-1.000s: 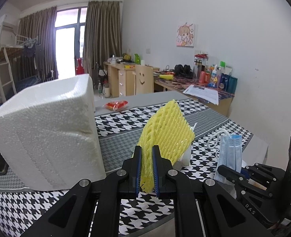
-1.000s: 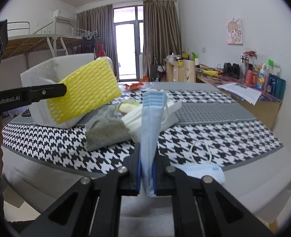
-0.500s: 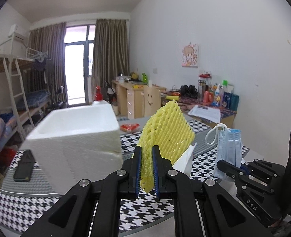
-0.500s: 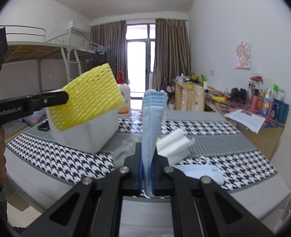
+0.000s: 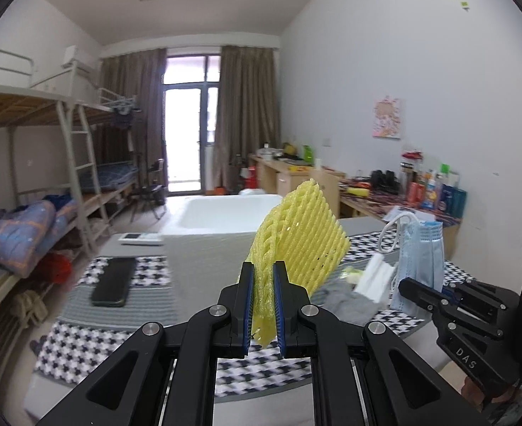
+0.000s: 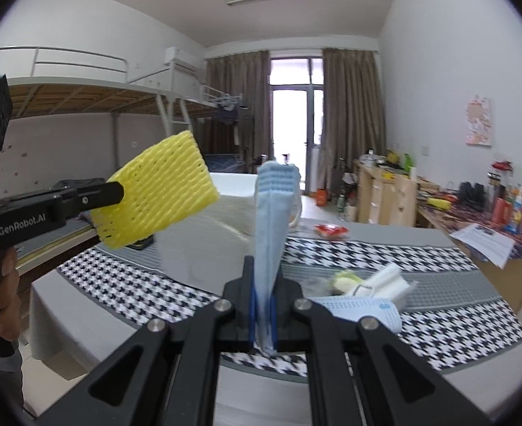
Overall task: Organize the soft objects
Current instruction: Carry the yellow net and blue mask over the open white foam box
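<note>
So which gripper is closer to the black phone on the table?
Left. The left gripper is beside the black phone; the right gripper is farther off on the opposite side.

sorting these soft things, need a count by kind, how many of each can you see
yellow foam net: 1
blue face masks: 2, one gripped, one on the table
white foam pieces: 1 bundle
grey cloth: 1
Total: 5

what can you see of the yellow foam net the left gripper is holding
The yellow foam net is a soft, flattened sleeve of woven foam mesh with small diamond holes. It is pinched at its lower corner between the blue-padded fingers of the left gripper, standing up and leaning right, raised above the houndstooth tablecloth. Nothing else touches it. The right wrist view shows its broad side.
</note>
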Tool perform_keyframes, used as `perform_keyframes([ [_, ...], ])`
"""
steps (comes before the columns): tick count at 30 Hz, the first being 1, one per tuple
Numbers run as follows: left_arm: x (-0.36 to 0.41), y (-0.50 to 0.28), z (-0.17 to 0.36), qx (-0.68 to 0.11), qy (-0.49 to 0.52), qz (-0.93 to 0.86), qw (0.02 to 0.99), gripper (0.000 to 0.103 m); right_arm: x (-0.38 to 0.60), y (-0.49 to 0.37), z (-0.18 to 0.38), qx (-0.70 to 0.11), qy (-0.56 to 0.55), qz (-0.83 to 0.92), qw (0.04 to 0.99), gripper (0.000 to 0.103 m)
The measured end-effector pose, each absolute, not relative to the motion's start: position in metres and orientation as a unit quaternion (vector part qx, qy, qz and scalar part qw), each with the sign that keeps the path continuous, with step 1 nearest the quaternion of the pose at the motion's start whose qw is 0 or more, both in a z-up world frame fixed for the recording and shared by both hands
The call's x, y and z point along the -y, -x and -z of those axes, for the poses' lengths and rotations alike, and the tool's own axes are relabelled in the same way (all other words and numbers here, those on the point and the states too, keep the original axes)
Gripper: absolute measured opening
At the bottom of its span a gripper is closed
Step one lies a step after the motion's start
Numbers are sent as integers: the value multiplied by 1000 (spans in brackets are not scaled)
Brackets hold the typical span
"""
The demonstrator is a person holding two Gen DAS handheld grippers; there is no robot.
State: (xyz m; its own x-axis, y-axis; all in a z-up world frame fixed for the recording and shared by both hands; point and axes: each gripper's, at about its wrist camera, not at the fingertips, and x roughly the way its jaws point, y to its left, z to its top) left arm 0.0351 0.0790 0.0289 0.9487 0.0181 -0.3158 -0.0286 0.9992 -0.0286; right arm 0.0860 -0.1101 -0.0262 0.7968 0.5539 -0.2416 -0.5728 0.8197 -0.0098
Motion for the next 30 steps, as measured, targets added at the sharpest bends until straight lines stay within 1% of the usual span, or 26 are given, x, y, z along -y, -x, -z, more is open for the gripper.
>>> perform_keyframes([
  [7, -103, -21, -20, -165, 26, -57, 984, 11, 83, -78, 20, -110, 50, -336, 934, 9],
  [15, -113, -27, -17, -167, 32, -70, 983, 11, 72, -85, 13, -113, 58, -344, 930, 9],
  [30, -116, -52, -56, -151, 25, -74, 985, 11, 61, -108, -29, -101, 59, -343, 932, 9],
])
